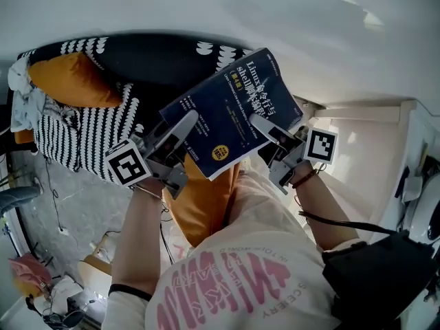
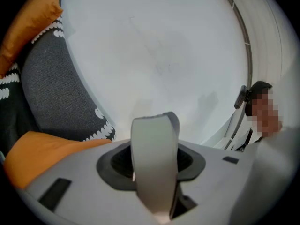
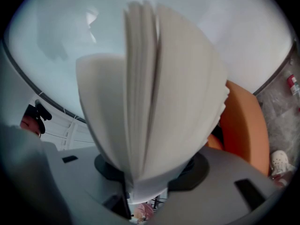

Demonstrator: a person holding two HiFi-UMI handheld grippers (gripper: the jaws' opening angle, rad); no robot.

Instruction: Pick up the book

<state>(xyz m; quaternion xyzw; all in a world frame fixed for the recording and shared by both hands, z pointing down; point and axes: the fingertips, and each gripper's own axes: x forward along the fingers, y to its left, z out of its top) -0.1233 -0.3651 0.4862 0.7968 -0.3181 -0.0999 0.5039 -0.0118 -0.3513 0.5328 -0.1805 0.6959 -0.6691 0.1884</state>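
A dark blue paperback book [image 1: 230, 108] with yellow and white print hangs in the air in front of the person, held up by both grippers. My left gripper [image 1: 180, 126] is shut on its left edge; in the left gripper view a pale curved strip of the book [image 2: 154, 158] stands between the jaws. My right gripper [image 1: 265, 126] is shut on the book's lower right edge. In the right gripper view the fanned white pages [image 3: 159, 93] rise out of my right gripper [image 3: 140, 182] and hide most of what lies beyond.
A black-and-white patterned sofa [image 1: 82, 129] with an orange cushion [image 1: 72, 81] lies at the left. Another orange cushion [image 1: 199, 198] sits below the book. A white wall [image 1: 309, 33] fills the top, white furniture [image 1: 371, 136] the right. Clutter lies on the floor [image 1: 55, 280].
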